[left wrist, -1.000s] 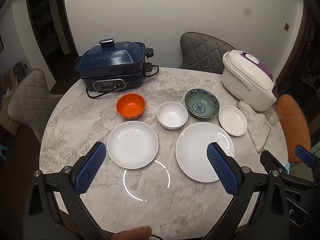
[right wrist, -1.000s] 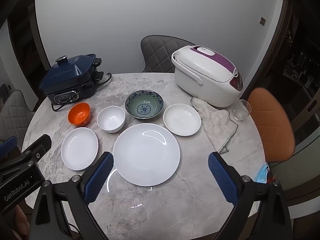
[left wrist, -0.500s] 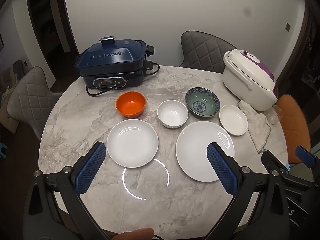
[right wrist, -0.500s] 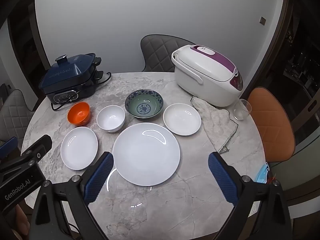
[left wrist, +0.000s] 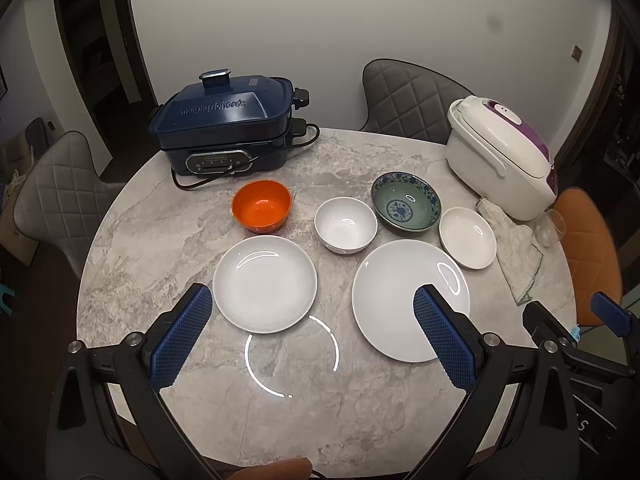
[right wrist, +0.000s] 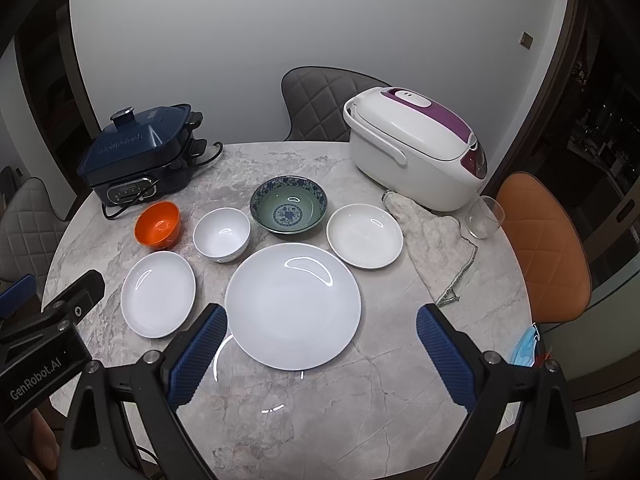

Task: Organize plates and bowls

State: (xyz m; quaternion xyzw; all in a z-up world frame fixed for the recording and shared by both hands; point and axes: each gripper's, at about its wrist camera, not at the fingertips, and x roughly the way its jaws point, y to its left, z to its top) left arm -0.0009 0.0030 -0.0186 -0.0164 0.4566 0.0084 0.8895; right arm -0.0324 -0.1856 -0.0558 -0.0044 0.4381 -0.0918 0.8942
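On round marble table [left wrist: 160, 240]: six dishes, unstacked, both grippers above the near edge.

Left to right: orange bowl [left wrist: 261, 206] and medium white plate [left wrist: 265, 283] toward the left edge; white bowl [left wrist: 345, 224]; patterned bowl [left wrist: 406, 204]; large white plate [left wrist: 400, 296] mid-table; small white dish [left wrist: 467, 237] beside the cloth [right wrist: 434, 240]. Left gripper [left wrist: 312, 340] and right gripper [right wrist: 320, 360] both gape wide, empty. Likely glazed ceramic (stiff, slippery, chippable): take each by the rim.
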